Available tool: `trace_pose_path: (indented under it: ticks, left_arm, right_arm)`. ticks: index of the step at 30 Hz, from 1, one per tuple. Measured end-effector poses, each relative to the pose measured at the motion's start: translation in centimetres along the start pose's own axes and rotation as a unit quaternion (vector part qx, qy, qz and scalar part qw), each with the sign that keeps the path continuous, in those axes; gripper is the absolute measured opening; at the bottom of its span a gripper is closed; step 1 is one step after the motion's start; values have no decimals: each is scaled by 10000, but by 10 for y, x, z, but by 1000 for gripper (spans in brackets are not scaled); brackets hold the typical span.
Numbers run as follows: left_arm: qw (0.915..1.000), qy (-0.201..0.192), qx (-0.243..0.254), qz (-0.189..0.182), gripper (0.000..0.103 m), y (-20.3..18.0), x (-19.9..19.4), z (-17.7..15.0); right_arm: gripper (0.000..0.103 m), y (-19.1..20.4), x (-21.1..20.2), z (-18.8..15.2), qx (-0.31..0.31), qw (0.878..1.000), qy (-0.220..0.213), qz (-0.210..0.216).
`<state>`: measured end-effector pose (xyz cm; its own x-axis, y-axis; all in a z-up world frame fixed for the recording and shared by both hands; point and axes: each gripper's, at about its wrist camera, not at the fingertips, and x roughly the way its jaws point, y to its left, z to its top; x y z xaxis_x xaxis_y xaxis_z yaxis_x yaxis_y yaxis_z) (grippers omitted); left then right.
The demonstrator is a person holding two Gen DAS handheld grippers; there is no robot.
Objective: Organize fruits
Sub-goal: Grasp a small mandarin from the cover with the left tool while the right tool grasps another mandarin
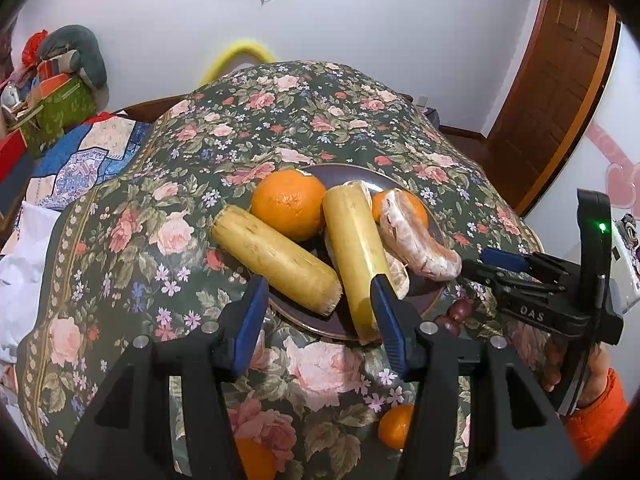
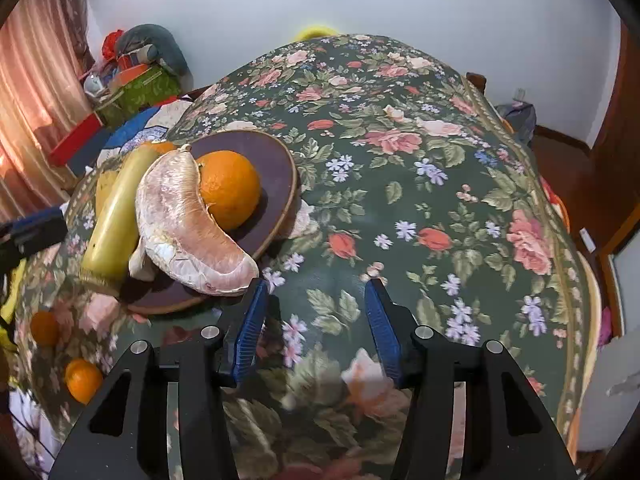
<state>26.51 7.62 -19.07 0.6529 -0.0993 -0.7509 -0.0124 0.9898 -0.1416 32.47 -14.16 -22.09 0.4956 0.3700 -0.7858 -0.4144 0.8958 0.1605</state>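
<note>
With most fruit already on the plate (image 1: 434, 294), both your left gripper (image 1: 320, 300) and right gripper (image 2: 314, 304) are spread and empty, so next reach down for a loose tangerine (image 1: 396, 426) on the tablecloth (image 1: 280, 128).

Left wrist view: the plate (image 1: 434, 236) is mostly covered by fruit, only rim portions showing. An orange (image 1: 396, 426) near the bottom is partly hidden behind the left tongs' arm; another (image 1: 256, 460) is cut by the frame edge. Small dark fruits (image 1: 456, 312) beside the plate are too indistinct to identify. Right wrist view: the far cane piece (image 2: 105, 188) is largely hidden behind the nearer one (image 2: 120, 216).
</note>
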Motion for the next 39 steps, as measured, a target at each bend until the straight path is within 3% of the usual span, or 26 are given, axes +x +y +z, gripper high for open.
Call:
trace_pose_path:
  ticks: [11,18,31,39]
  left_arm:
    - [9999,20,-121,48,53,9,-8,-6]
    - [9998,15,-182,98,54,13,-21,-14]
    - [9994,-31,-293,182,57,23,-61,-43]
    - [9994,40,-255,238,57,30,-77,-70]
  right_arm:
    - [46,4,7,9,29,10000,-15,-41]
    - [51,-1,-11,1,39,10000,-53,-8]
    - [57,56,-67,-11,-431,9975,-455,335]
    - [59,102,-72,-25,-700,9955,-462,439]
